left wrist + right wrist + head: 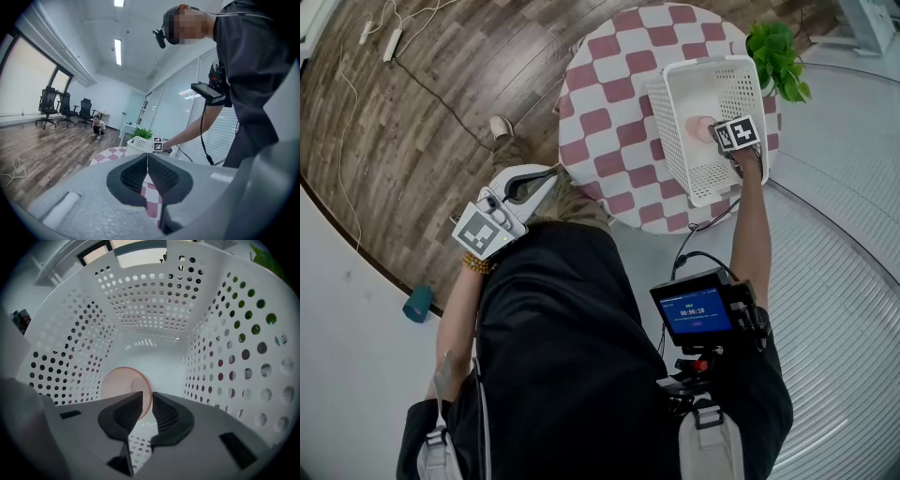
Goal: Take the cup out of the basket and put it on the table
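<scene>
The right gripper [719, 136] is reaching down into the white basket [673, 141] on the checkered worktop [602, 122], just beside the pink cup [700, 126].

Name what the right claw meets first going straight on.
The pink cup: its rim sits between the jaws of the right claw; the basket floor likely lies just beyond.
</scene>
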